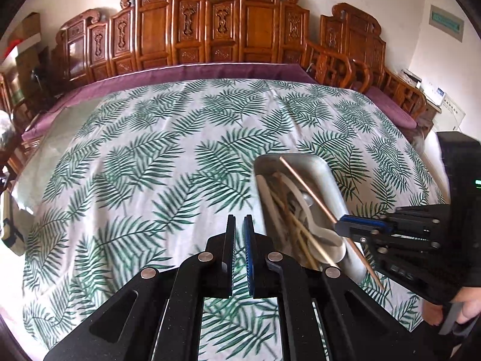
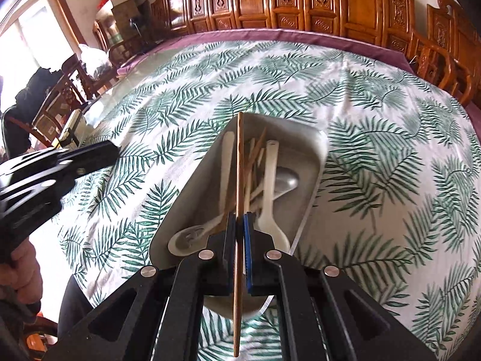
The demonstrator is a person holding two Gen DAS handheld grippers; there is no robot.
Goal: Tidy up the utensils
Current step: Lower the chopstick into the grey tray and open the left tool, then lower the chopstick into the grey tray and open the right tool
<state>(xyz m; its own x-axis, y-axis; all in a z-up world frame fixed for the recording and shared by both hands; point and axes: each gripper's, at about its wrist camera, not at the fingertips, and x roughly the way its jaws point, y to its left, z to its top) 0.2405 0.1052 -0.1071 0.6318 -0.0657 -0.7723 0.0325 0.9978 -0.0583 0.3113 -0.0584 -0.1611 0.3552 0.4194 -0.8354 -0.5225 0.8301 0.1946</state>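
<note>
Chopsticks and spoons lie mixed up in the long silver metal tray [image 2: 312,162] that sits on the white tablecloth with green leaf prints [image 1: 144,156]. We hold our right gripper [image 2: 239,219] over the near end of that tray, and its black and blue fingers are pinched tight on one thin brown wooden chopstick [image 2: 239,162]. The stick runs straight up and down in the right wrist view, with its far tip over the far part of the tray and its near end sticking out behind the fingers toward us. In the left wrist view we see the same stick slanting across the tray, caught in the blue tip of the right gripper. Under it in the tray we can see a long white plastic spoon [image 2: 269,186], a shiny metal spoon [image 2: 287,180], a white soup spoon [image 2: 188,236] and a few more pale wooden chopsticks [image 1: 293,225]. Our left gripper [image 1: 240,219] hangs over bare cloth just left of the tray, its jaws closed almost together with nothing in them. Carved brown wooden chairs [image 1: 192,30] stand in a row behind the table.
</note>
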